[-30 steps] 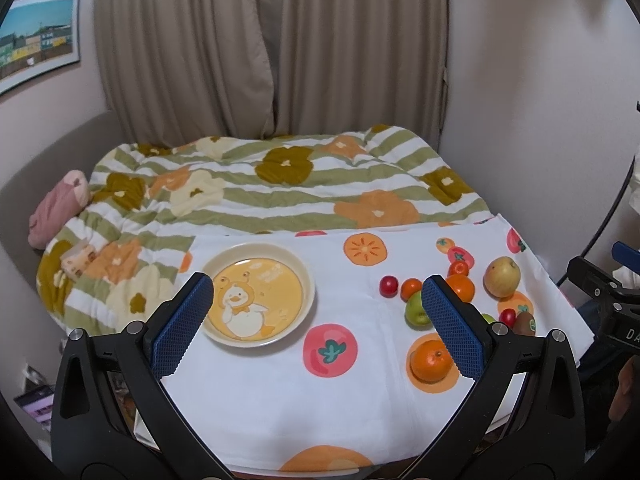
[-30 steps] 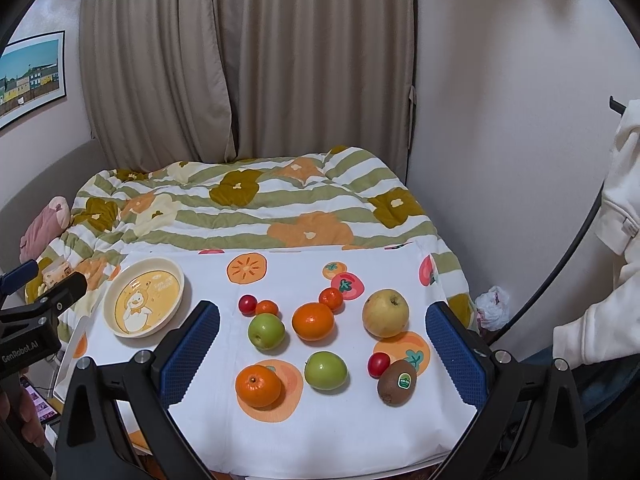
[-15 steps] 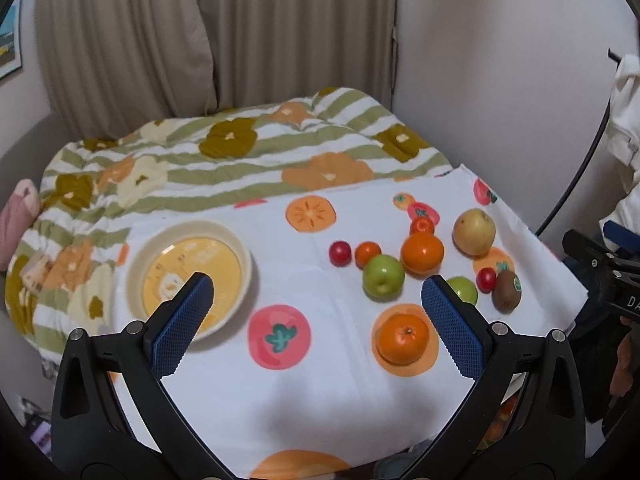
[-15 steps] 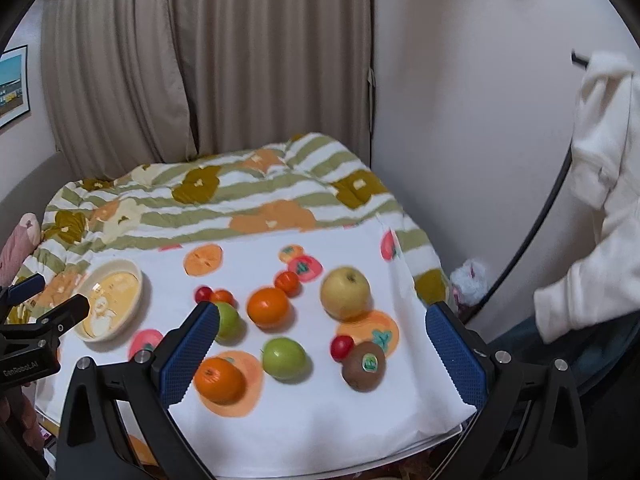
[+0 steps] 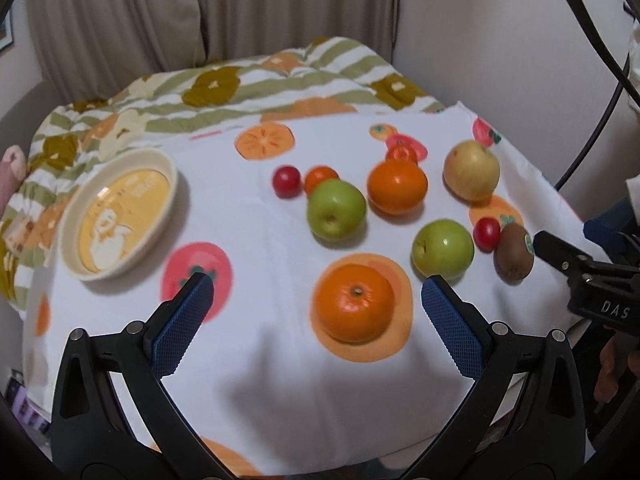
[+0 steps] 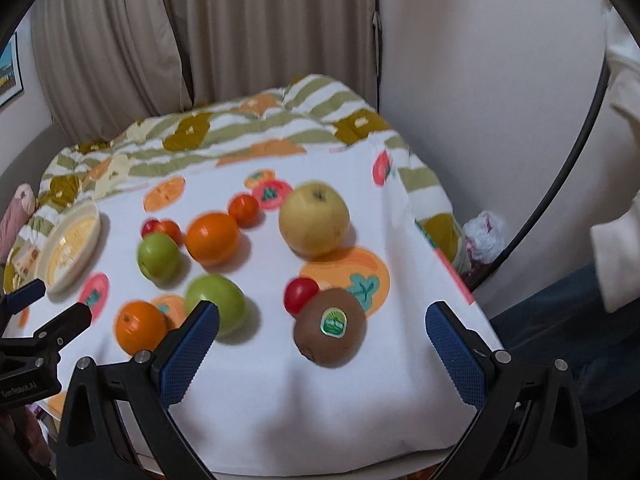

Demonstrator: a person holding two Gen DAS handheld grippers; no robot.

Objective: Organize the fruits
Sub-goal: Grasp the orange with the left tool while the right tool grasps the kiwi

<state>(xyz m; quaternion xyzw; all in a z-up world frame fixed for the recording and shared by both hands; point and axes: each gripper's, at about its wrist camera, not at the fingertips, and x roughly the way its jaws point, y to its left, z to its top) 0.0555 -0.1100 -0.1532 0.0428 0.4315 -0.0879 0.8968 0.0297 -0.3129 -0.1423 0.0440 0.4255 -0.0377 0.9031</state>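
Note:
Several fruits lie on a white fruit-print cloth point(image 5: 260, 360). My left gripper point(image 5: 316, 320) is open just before a near orange point(image 5: 354, 308), which sits between its fingers' lines. Beyond lie two green apples point(image 5: 337, 209) point(image 5: 443, 247), a second orange point(image 5: 397, 187), a yellow pear point(image 5: 472, 170), cherry tomatoes point(image 5: 286, 181) and a kiwi point(image 5: 514, 254). A cream duck plate point(image 5: 120, 216) stands empty at left. My right gripper point(image 6: 320, 338) is open in front of the stickered kiwi point(image 6: 330, 330), with a red tomato point(image 6: 301, 294) and the pear point(image 6: 314, 218) behind.
A striped flower quilt point(image 5: 240, 92) covers the bed behind the cloth, with curtains and a wall beyond. A pink soft toy point(image 6: 16, 216) lies at far left. The cloth's front edge point(image 6: 320, 456) drops off near me. A person's pale sleeve point(image 6: 620, 200) hangs at right.
Both grippers have moved forward and down toward the fruits, which now look larger. The left one has swung right from the plate toward the near orange; the right closed in on the kiwi.

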